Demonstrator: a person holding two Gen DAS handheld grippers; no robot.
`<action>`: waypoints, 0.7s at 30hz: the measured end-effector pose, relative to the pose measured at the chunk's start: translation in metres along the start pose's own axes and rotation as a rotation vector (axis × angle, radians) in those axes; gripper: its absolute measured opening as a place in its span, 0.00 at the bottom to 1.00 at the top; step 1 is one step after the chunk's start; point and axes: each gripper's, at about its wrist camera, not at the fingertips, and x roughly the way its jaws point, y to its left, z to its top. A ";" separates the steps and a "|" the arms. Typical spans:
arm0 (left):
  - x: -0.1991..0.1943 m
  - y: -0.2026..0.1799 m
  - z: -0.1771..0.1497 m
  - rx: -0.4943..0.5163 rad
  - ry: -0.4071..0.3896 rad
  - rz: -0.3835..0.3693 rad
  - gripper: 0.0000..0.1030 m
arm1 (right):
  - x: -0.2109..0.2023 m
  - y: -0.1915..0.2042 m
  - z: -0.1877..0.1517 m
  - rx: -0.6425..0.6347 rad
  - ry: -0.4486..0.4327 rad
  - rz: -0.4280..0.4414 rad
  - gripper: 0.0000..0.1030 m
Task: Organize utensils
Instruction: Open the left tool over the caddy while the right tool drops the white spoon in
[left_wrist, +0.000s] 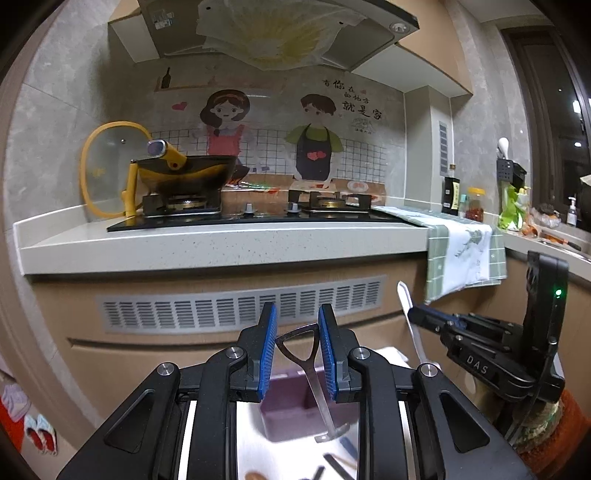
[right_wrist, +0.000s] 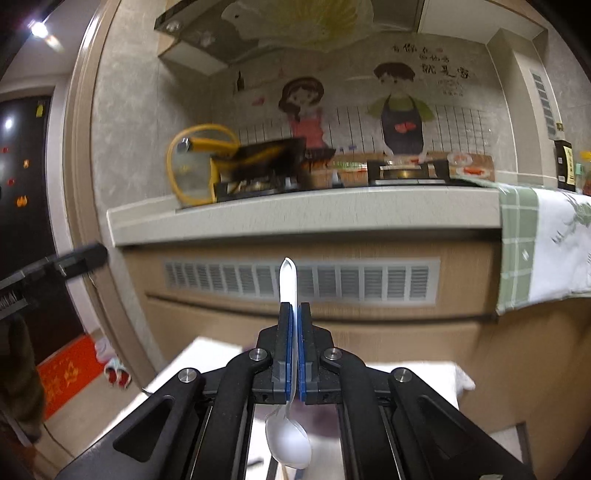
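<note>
My left gripper (left_wrist: 297, 341) is open. A metal peeler (left_wrist: 314, 373) stands tilted between its blue pads, touching the right pad, its lower end down in a purple container (left_wrist: 284, 410). My right gripper (right_wrist: 294, 343) is shut on a white plastic spoon (right_wrist: 289, 443), handle up and bowl hanging below the fingers. The right gripper also shows in the left wrist view (left_wrist: 424, 317), off to the right with the spoon handle (left_wrist: 406, 299) sticking up.
A counter (left_wrist: 221, 247) with a gas stove (left_wrist: 240, 216), a yellow-handled wok (left_wrist: 188, 173) and a glass lid (left_wrist: 107, 166) lies ahead. A green checked towel (left_wrist: 461, 254) hangs over the counter edge. A white-topped surface (right_wrist: 207, 354) lies below the grippers, with dark utensils (left_wrist: 340, 465).
</note>
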 end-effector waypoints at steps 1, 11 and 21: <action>0.012 0.004 0.000 -0.002 0.004 -0.002 0.23 | 0.008 -0.001 0.002 -0.002 -0.012 -0.003 0.02; 0.127 0.027 -0.031 -0.061 0.107 -0.057 0.23 | 0.112 -0.020 -0.018 0.010 0.004 -0.027 0.02; 0.176 0.034 -0.083 -0.107 0.235 -0.139 0.45 | 0.157 -0.043 -0.065 0.013 0.181 0.012 0.09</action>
